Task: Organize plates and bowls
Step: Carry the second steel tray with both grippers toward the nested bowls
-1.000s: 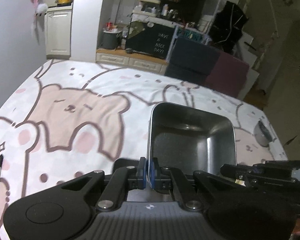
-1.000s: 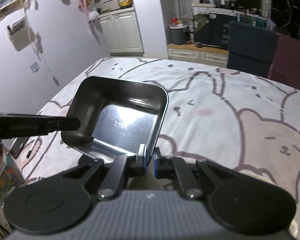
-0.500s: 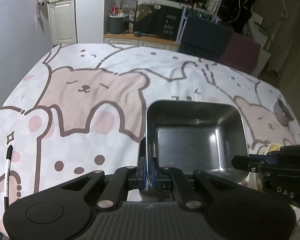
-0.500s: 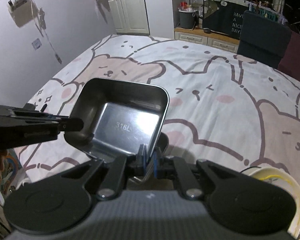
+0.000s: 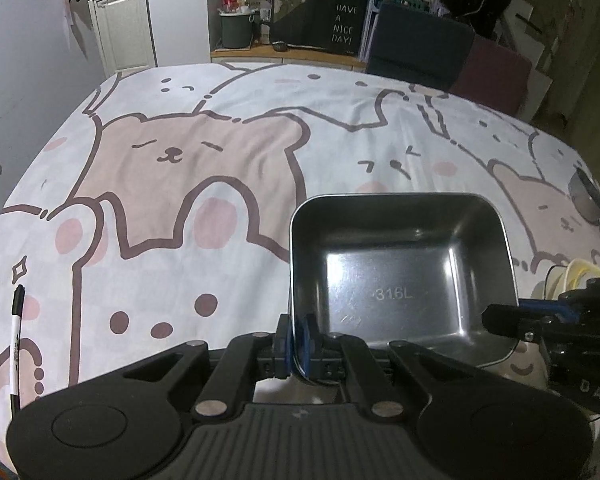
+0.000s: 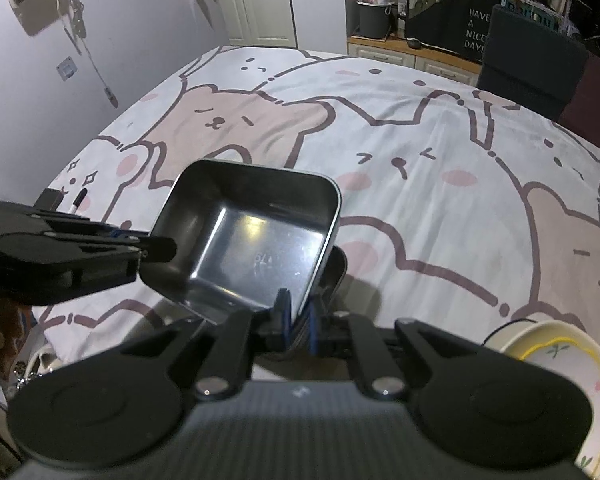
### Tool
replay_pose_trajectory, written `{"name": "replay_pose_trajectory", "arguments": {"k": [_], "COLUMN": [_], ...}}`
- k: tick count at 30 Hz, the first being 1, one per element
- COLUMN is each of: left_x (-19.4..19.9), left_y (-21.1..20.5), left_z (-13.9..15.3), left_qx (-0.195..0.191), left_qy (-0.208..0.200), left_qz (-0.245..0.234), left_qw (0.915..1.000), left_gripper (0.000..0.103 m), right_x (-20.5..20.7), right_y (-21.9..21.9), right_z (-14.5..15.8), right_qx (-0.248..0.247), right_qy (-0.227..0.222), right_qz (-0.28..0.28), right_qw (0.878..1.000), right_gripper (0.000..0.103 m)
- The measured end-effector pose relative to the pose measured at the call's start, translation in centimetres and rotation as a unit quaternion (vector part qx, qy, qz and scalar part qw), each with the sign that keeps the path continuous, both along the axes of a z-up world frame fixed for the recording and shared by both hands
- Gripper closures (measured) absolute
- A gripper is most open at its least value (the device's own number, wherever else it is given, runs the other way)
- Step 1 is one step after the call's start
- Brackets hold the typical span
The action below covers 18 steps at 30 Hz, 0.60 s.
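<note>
Steel square bowl point(image 5: 400, 280) sits low over near edge of your table; wide bare bear-print cloth point(image 5: 188, 176) ahead and to left. Your left gripper point(image 5: 298, 344) clamped on its near-left rim, angled downward. Your right gripper point(image 6: 298, 320) pinches near-right rim, pads on metal, bowl tilted in that view. Second dark dish edge shows beneath. Yellow-rimmed ceramic bowl point(image 6: 560, 360) just right of right gripper. Pen point(image 5: 16, 340) near left cloth edge. Round metal cup point(image 5: 588, 200) far right. Cabinets point(image 5: 120, 28), dark sign point(image 5: 340, 28) beyond.
</note>
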<state>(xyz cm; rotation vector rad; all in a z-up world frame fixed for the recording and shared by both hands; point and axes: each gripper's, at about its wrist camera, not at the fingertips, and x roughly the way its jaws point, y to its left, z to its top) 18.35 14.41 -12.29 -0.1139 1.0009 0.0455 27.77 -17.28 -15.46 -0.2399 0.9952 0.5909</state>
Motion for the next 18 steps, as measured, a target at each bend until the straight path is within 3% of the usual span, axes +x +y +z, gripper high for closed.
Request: {"name": "replay_pose_trajectory", "arguments": {"k": [18], "left_x": [1.0], "left_y": [-0.5], "left_z": [-1.7], "left_qx": [0.032], "left_qy": [0.027], "left_qz": [0.001], "left_qw": [0.9991], "left_gripper": [0.092], "right_x": [0.3], "right_y": [0.6], "right_z": [-0.8], "right_qx": [-0.009], "right_qy": [0.009], "right_qz": [0.016], "right_qw": [1.0], "right_gripper": [0.089]}}
